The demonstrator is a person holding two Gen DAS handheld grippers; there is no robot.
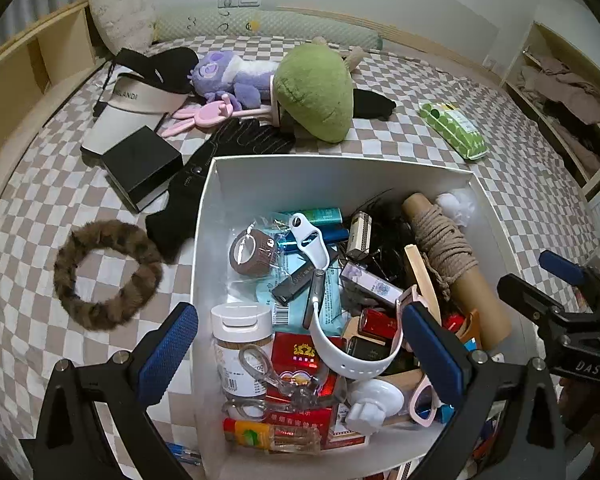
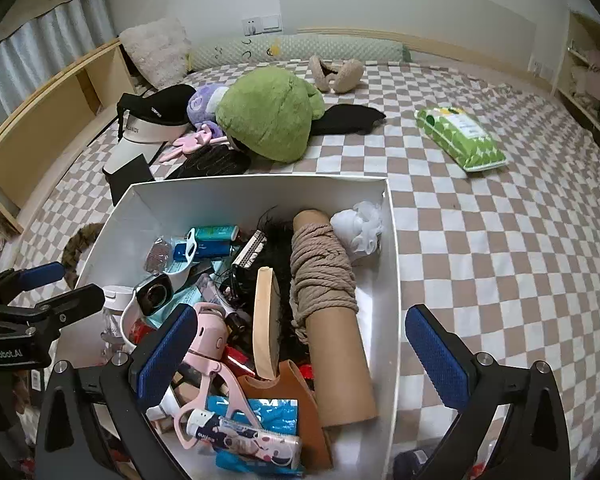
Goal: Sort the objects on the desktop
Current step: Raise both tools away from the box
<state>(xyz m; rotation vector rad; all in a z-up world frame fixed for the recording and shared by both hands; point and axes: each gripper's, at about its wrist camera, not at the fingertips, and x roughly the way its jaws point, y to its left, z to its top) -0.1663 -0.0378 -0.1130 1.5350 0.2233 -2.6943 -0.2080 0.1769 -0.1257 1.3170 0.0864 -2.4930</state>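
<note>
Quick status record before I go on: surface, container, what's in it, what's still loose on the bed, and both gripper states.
surface: checkered bedspread
container: white open box, crowded
in box: cardboard tube wound with beige rope; white-capped bottle; red carton
loose on bed: brown furry ring; green plush toy; green wipes pack; black box
left gripper: open, empty
right gripper: open, empty

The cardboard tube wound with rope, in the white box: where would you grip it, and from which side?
Grip the cardboard tube on its bare near section, below the rope. It lies lengthwise along the white box's right wall, so come from above with the right tongs, open, spanning its width.
</note>
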